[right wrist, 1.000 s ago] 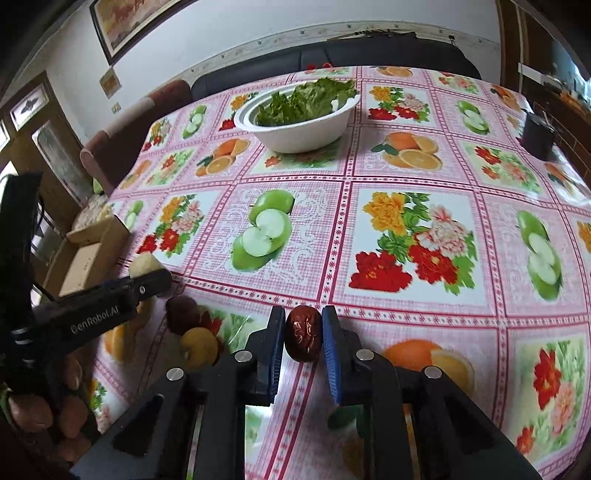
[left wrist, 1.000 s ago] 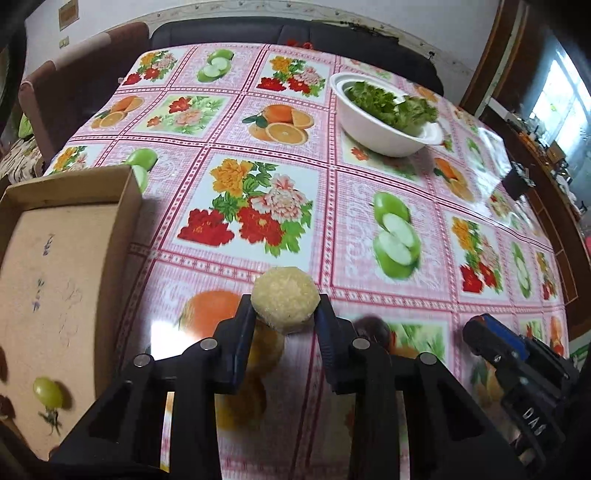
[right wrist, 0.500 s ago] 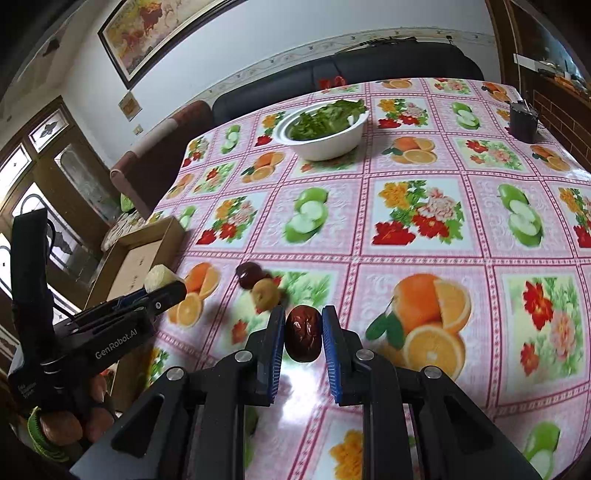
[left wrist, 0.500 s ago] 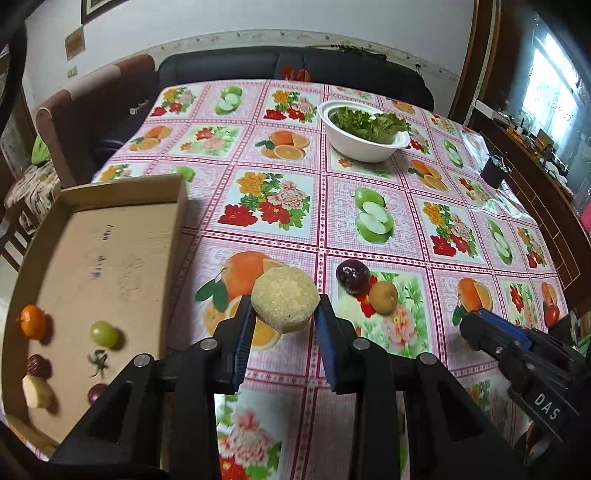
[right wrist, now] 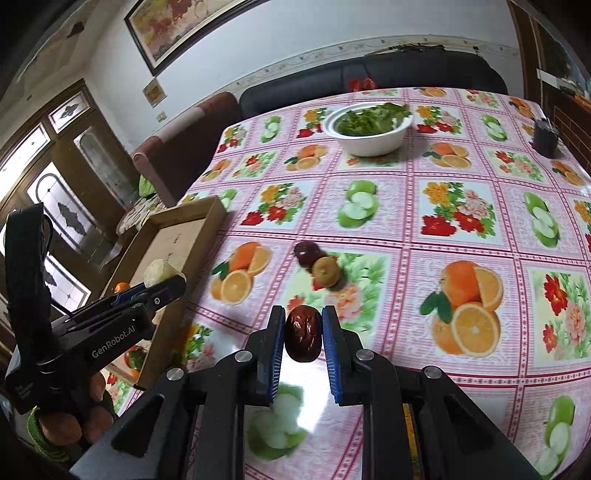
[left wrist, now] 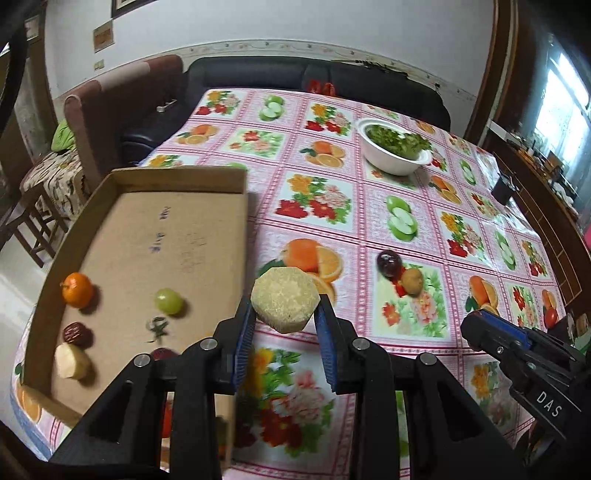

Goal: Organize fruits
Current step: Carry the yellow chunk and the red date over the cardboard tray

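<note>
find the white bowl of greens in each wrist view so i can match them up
Left wrist: white bowl sits upper right of centre, far across the table.
Right wrist: white bowl sits top centre, slightly right.
Shared landmark: the dark plum touching a brownish fruit mid-table.

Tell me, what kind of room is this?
Probably a living or dining room at home: a sofa behind the table, a framed painting on the wall, and a bowl of greens.
</note>
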